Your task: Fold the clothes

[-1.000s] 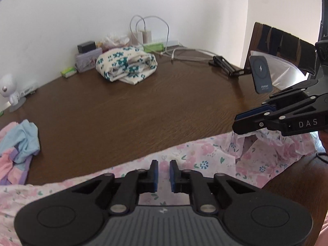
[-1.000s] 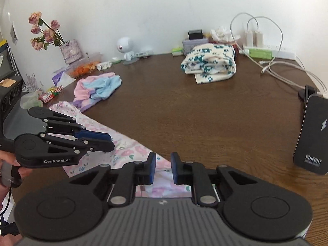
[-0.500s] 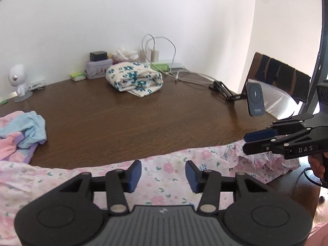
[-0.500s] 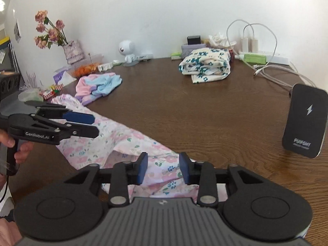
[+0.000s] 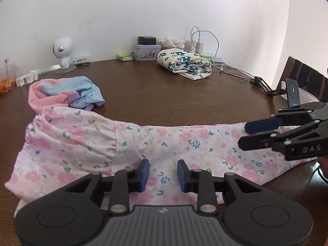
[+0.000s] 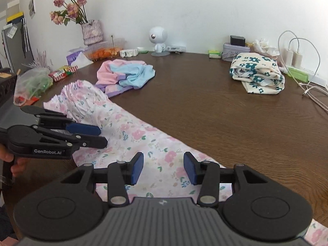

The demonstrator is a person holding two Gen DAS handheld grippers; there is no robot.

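Left gripper (image 5: 163, 173) gapes wide above the pink flowered garment (image 5: 164, 143), gripping nothing. Right gripper (image 6: 163, 168) is released too, at three o'clock over the same cloth spread along the table (image 6: 205, 102) edge. Farther back, a pink-blue bundle (image 6: 127, 73) at ten o'clock, a folded teal-flowered cloth (image 6: 258, 73) at one.

A lived-in home, at a dark brown wood-grain dining table (image 6: 215, 110) set against a plain white wall (image 6: 194, 6); along the table's far edge stand a vase of dried pink roses (image 6: 90, 27), a small white round-headed robot figurine (image 6: 158, 39), a clear tub of orange snacks (image 6: 103, 51), white phone chargers with looping cables (image 6: 293, 54), and loose heaps of laundry such as the pink-and-blue bundle (image 6: 126, 73)
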